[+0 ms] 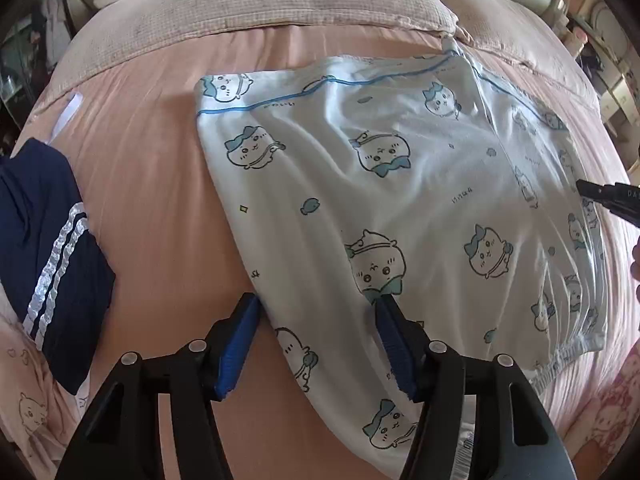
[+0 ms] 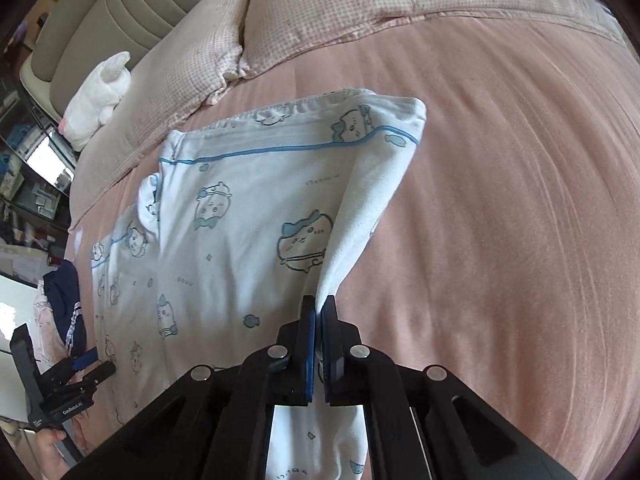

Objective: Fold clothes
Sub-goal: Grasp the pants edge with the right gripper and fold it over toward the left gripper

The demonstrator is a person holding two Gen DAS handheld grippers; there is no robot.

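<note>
Shorts [image 1: 400, 184], soft and limp, lie on the bed [image 1: 160, 200]; the right hand-held gripper [image 2: 319, 312] is clamped on a lifted corner, the left hand-held gripper [image 1: 316, 308] half-open astride the near edge, gripping nothing yet.

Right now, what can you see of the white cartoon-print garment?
The white garment is soft knit-looking cloth printed with blue-bowed cartoon animals and trimmed with thin blue piping. It lies mostly flat and wrinkled on the pink bedsheet. The right claw is shut on one edge, lifting it into a peaked flap. The left claw stands open astride the near edge, one finger beside it.
</note>
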